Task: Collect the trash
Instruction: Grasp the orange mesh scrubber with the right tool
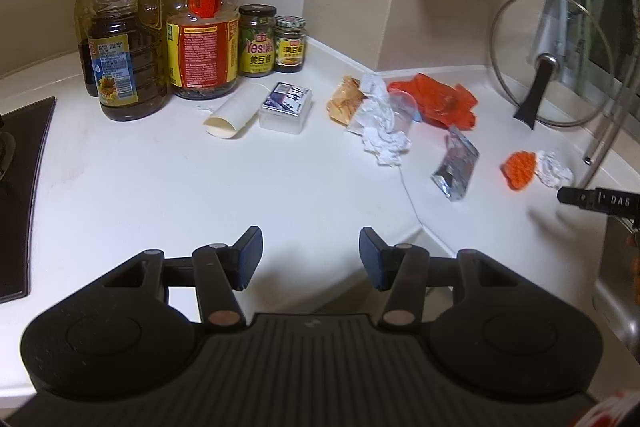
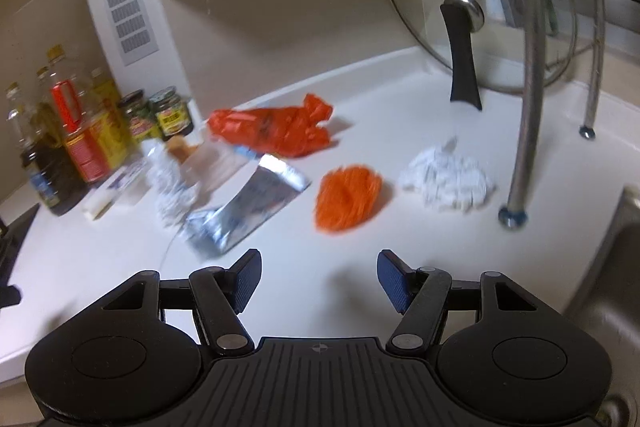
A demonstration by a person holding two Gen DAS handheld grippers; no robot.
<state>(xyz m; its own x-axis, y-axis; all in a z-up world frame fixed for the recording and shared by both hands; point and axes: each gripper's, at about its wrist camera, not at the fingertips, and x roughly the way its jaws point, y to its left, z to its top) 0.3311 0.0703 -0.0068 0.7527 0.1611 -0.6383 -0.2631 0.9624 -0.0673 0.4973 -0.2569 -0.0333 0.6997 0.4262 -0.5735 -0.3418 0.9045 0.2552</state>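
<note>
Trash lies on the white counter [image 1: 160, 187]. A red plastic bag [image 1: 436, 103] [image 2: 276, 131], a silver foil pouch [image 1: 456, 163] [image 2: 248, 207], an orange mesh scrap [image 1: 520, 169] [image 2: 348, 201] and a small crumpled white tissue [image 1: 554, 169] [image 2: 444, 183] sit toward the right. A larger crumpled tissue [image 1: 380, 127], a clear plastic cup [image 1: 402, 111] and a brown wrapper [image 1: 344, 101] lie in the middle. My left gripper [image 1: 311, 259] is open and empty over bare counter. My right gripper [image 2: 319, 279] is open and empty, just short of the orange scrap; one of its fingers [image 1: 592, 201] shows in the left wrist view.
Oil bottles [image 1: 120, 39] and sauce jars [image 1: 256, 39] stand at the back left. A fallen paper cup [image 1: 236, 111] and a small plastic box [image 1: 286, 107] lie before them. A glass lid [image 1: 548, 59] leans on the back wall. A rack's metal legs [image 2: 524, 107], the sink [image 2: 612, 287] and a stove edge [image 1: 20, 195] border the counter.
</note>
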